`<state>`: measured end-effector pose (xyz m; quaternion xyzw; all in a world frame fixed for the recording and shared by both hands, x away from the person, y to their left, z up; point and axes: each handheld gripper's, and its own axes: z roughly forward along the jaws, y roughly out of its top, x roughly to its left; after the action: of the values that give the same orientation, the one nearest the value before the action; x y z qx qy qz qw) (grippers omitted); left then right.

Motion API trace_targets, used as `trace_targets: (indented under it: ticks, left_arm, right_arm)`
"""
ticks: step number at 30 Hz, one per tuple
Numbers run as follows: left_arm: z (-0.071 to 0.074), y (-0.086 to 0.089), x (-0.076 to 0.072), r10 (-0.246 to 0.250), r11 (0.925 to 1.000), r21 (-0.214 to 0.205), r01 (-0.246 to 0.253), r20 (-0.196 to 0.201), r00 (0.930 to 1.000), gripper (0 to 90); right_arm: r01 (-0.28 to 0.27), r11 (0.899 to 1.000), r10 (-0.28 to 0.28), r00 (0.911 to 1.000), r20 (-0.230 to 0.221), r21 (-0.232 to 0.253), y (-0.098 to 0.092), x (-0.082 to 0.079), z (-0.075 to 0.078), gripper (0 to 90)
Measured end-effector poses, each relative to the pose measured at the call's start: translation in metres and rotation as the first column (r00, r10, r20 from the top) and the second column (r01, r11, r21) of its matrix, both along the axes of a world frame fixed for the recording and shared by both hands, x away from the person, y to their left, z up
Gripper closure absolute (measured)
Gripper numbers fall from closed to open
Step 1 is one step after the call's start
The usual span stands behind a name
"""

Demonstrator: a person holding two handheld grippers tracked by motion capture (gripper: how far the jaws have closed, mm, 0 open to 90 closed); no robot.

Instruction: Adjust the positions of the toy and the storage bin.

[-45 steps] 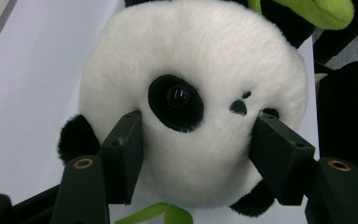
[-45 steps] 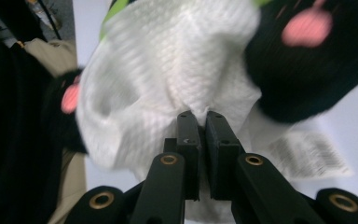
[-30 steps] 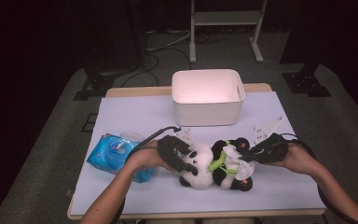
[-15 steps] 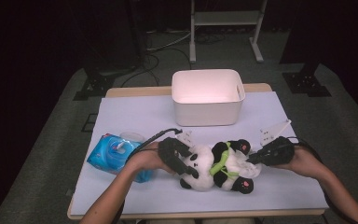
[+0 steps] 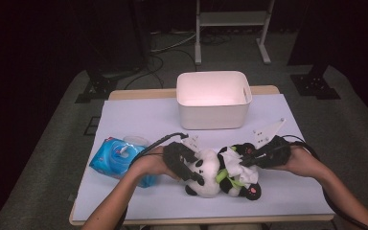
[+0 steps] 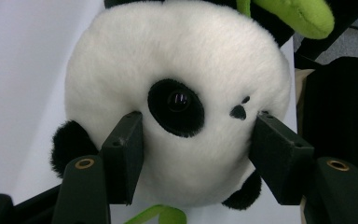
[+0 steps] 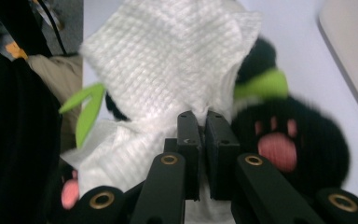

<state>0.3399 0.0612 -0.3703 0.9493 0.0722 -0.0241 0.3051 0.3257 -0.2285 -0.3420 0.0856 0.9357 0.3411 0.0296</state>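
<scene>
A black-and-white panda plush (image 5: 206, 167) lies on its back on the white table cover, near the front edge. My left gripper (image 5: 197, 173) is shut on its head (image 6: 182, 93), one pad beside the eye patch and one by the nose. A white wipe (image 5: 235, 165) is draped over the panda's belly. My right gripper (image 5: 244, 160) is shut on a fold of that wipe (image 7: 168, 60). Just right of the shut jaws is a black paw with pink pads (image 7: 284, 140), and green plush leaves (image 7: 86, 109) stick out beside the wipe.
A white bin (image 5: 214, 115) stands open at the back middle of the table. A blue pack of wipes (image 5: 117, 158) lies left of my left hand. A metal stand (image 5: 232, 19) is on the floor behind the table.
My right gripper drew a little to the right with the wipe, then came back left over the panda's belly. The left gripper kept its hold on the head.
</scene>
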Motion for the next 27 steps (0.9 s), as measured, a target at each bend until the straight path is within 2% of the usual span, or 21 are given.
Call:
trace_targets:
  ticks: [4,13,15,20,21,24,27]
  left_arm:
    - [-0.001,0.002,0.001,-0.016,0.9999,-0.002,0.016,0.023,0.9996,38.9]
    - [-0.005,0.008,0.003,-0.043,0.9976,-0.052,0.047,0.077,0.9961,38.6]
    - [-0.003,0.010,0.003,-0.060,0.9960,-0.060,0.067,0.113,0.9918,36.8]
    - [0.003,0.011,0.010,-0.095,0.9891,-0.095,0.113,0.169,0.9810,33.6]
    - [0.003,0.011,0.011,-0.102,0.9881,-0.097,0.120,0.174,0.9795,33.1]
    - [0.001,0.011,0.015,-0.109,0.9865,-0.104,0.127,0.162,0.9808,35.9]
    - [-0.005,0.011,0.014,-0.095,0.9875,-0.113,0.110,0.133,0.9866,41.4]
  right_arm:
    - [-0.011,1.000,0.011,0.9999,0.005,-0.015,0.007,0.002,-0.002,84.6]
    - [0.031,0.999,-0.031,0.9994,-0.012,-0.019,-0.009,0.000,-0.015,84.8]
    - [0.035,0.999,-0.035,0.9993,-0.014,-0.019,-0.012,0.000,-0.017,84.8]
    - [0.043,0.999,-0.043,0.9986,-0.030,-0.002,-0.019,-0.002,-0.021,84.7]
    - [0.041,0.999,-0.041,0.9988,-0.028,-0.002,-0.020,-0.003,-0.021,84.7]
    - [0.039,0.999,-0.039,0.9989,-0.024,-0.014,-0.022,-0.003,-0.021,84.7]
    - [0.043,0.999,-0.044,0.9987,-0.026,-0.013,-0.023,-0.002,-0.020,84.7]
